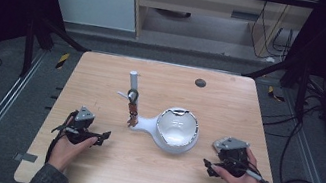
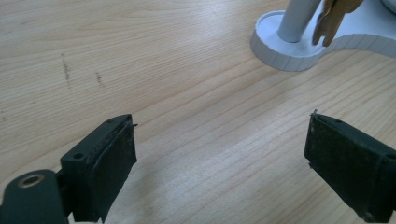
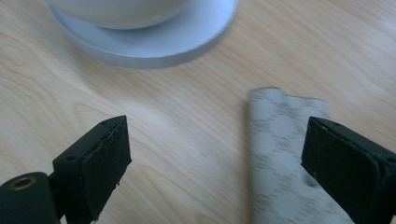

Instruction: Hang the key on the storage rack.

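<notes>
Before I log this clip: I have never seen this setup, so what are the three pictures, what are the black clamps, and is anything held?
A person sits at a light wooden table, holding a hand-held black gripper in each hand: left gripper, right gripper. The high view looks down from above; the other two come from cameras riding on each gripper, looking along its black fingers. On the table stands a white stand with a round bowl and an upright post; a brownish key-like piece hangs on the post. A pale patterned strip lies near the right gripper. Both grippers are open, holding nothing.

One white stand (image 1: 166, 132), one key bunch (image 1: 132, 111), one grey strip (image 3: 285, 154), two tools.
</notes>
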Tool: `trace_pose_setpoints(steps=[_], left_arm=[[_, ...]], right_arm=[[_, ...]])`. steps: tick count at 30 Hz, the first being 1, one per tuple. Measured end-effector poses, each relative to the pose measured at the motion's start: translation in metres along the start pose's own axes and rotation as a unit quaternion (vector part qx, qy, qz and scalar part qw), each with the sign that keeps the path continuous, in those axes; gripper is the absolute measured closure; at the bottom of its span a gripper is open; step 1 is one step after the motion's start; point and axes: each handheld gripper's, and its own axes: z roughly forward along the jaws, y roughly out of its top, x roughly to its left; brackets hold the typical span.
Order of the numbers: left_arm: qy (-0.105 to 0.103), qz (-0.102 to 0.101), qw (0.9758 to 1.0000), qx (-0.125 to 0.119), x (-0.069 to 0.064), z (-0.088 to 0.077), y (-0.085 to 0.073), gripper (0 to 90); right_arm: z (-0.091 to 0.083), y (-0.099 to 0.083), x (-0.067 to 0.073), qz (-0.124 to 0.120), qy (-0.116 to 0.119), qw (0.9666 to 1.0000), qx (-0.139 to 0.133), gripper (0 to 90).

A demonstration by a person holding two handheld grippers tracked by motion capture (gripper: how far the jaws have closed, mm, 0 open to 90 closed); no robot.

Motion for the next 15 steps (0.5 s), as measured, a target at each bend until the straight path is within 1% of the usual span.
trace_pose_setpoints(steps=[1,2,3,5,6,7,9,10,11,12,13,15], left_arm=[[0.001,-0.001,1.0000,0.005,0.002,0.001,-0.001,7.7],[0.001,-0.001,1.0000,0.005,0.002,0.001,-0.001,7.5],[0.004,-0.006,0.9999,0.011,0.002,0.002,-0.004,7.4],[0.005,-0.008,0.9999,0.014,0.004,0.002,-0.005,7.3],[0.005,-0.008,0.9999,0.014,0.004,0.002,-0.005,7.2],[0.008,-0.010,0.9998,0.017,0.005,0.003,-0.006,7.0],[0.011,-0.010,0.9997,0.018,0.005,0.003,-0.006,7.0],[0.013,-0.010,0.9996,0.022,0.005,0.005,-0.007,6.9],[0.013,-0.008,0.9995,0.026,0.005,0.006,-0.007,6.9],[0.015,-0.007,0.9994,0.029,0.005,0.007,-0.007,6.8],[0.017,-0.004,0.9992,0.035,0.004,0.008,-0.008,6.8],[0.017,-0.003,0.9992,0.037,0.004,0.009,-0.008,6.5]], right_arm=[[-0.004,0.003,-0.009,0.008,-0.007,0.9999,0.009,8.3],[-0.004,0.003,-0.009,0.008,-0.007,0.9999,0.009,8.3],[-0.006,0.006,-0.018,0.012,-0.014,0.9996,0.020,8.3],[-0.008,0.008,-0.024,0.018,-0.014,0.9993,0.030,7.8],[-0.008,0.008,-0.024,0.018,-0.014,0.9993,0.030,7.8],[-0.008,0.009,-0.029,0.021,-0.012,0.9991,0.035,7.7],[-0.008,0.009,-0.029,0.022,-0.013,0.9990,0.038,7.5],[-0.008,0.008,-0.031,0.020,-0.009,0.9987,0.045,7.6],[-0.008,0.008,-0.032,0.025,0.000,0.9981,0.056,8.0],[-0.007,0.007,-0.033,0.025,0.003,0.9974,0.068,8.7],[-0.006,0.006,-0.034,0.024,0.001,0.9974,0.068,8.7],[-0.006,0.006,-0.034,0.028,0.001,0.9973,0.068,8.7]])
